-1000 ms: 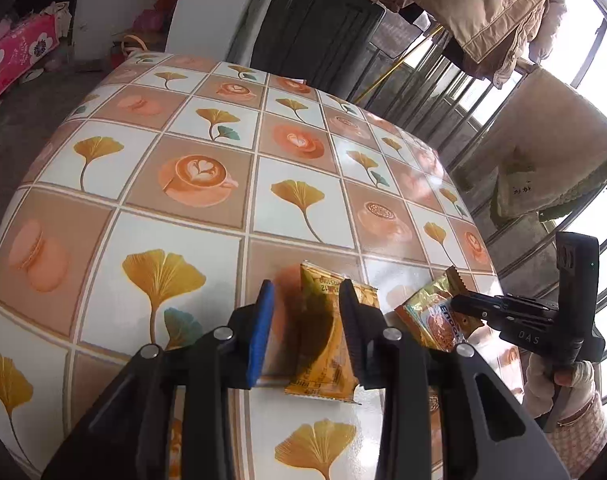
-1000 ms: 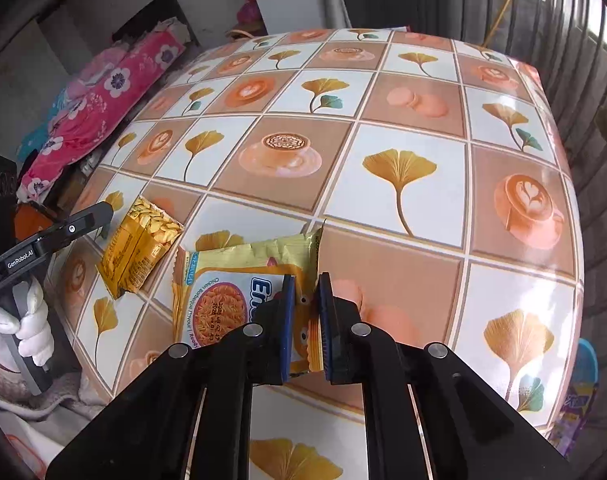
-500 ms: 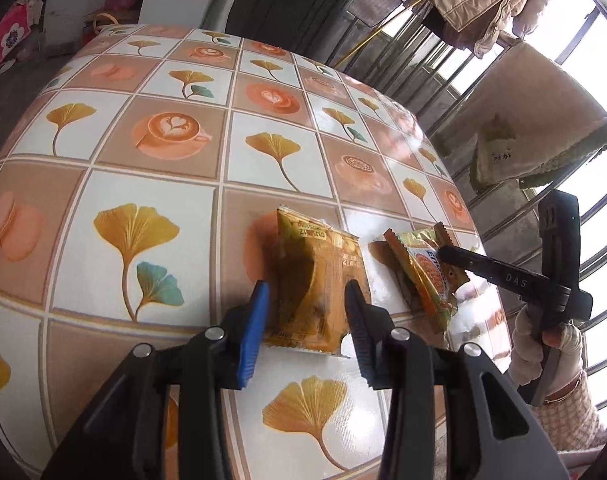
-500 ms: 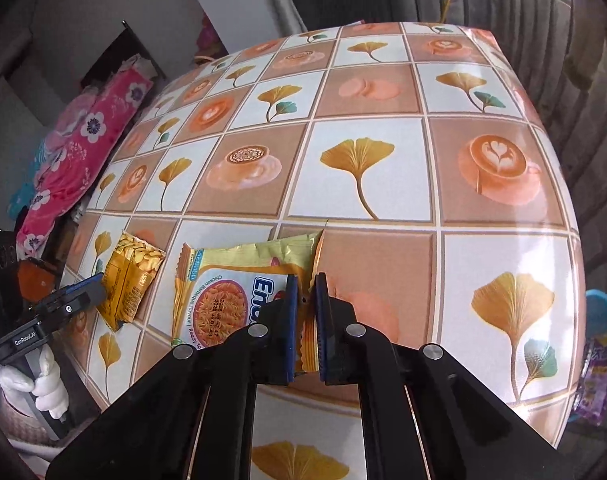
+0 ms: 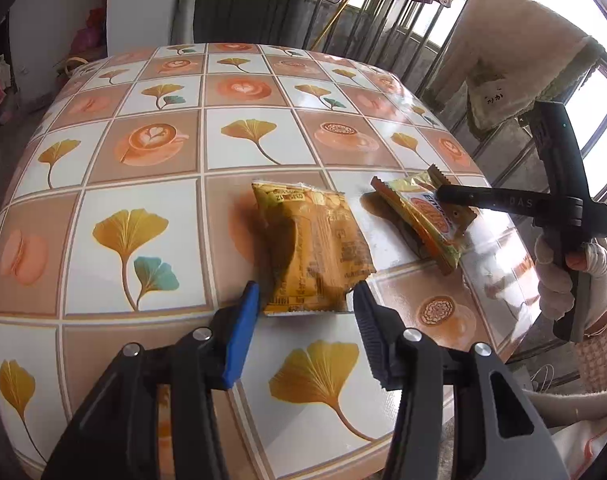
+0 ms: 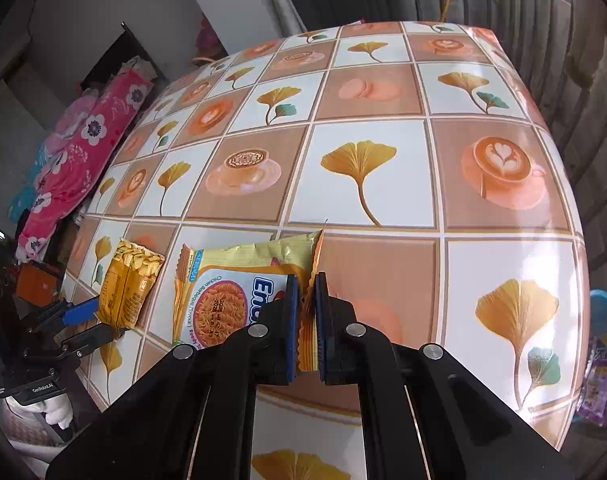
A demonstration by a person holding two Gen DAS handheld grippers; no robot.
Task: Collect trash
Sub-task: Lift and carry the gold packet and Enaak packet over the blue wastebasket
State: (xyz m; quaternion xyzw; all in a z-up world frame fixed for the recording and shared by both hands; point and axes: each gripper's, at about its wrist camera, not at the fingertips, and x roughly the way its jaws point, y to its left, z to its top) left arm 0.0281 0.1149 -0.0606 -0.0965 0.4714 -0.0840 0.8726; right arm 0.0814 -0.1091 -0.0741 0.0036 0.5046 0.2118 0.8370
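On the table (image 5: 151, 184), left gripper (image 5: 305, 300) now widened off the orange packet (image 5: 315, 248) (no contact), right gripper (image 6: 306, 308) still clamping the noodle packet (image 6: 231, 280).

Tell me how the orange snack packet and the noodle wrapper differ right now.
The orange snack packet lies free on the table between the left gripper's open jaws, which have just been opening; the noodle wrapper is pinched at its edge by the right gripper. The packet looks puffy and plain orange; the wrapper looks flatter, with a noodle picture and blue lettering. Both are crimped yellow-orange packaging.
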